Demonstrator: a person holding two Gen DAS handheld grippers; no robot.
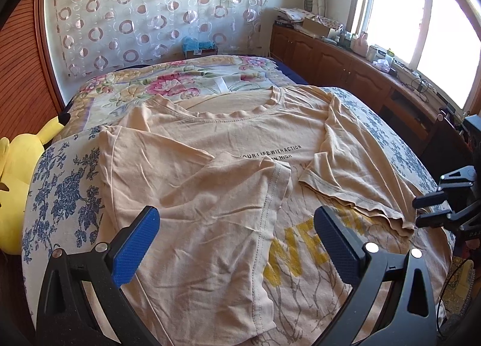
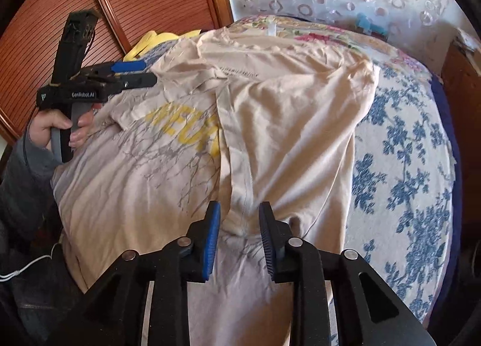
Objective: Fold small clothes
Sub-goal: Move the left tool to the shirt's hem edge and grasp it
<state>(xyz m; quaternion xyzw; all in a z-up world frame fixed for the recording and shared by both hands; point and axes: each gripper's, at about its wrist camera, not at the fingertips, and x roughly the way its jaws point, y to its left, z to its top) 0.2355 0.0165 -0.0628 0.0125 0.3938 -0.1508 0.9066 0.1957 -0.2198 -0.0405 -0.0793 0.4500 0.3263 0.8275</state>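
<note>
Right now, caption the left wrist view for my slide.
Open left gripper hovers over peach T-shirt, sides folded inward, on floral bedspread.

Black left gripper (image 2: 148, 73) w/ blue pads, "GenRobot.AI" label, bare hand (image 2: 64, 129), grey sleeve (image 2: 24, 183)

The shirt (image 1: 228, 147) covered the near bed (image 1: 60, 183); bare floral quilt (image 1: 168, 81) lay beyond it, a yellow plush (image 1: 18, 171) crowding the left edge.

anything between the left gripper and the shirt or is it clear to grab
Nothing visible is in the way. The left gripper hangs open right over the shirt, above its folded-in side. The right gripper is at the opposite edge, well apart.
</note>
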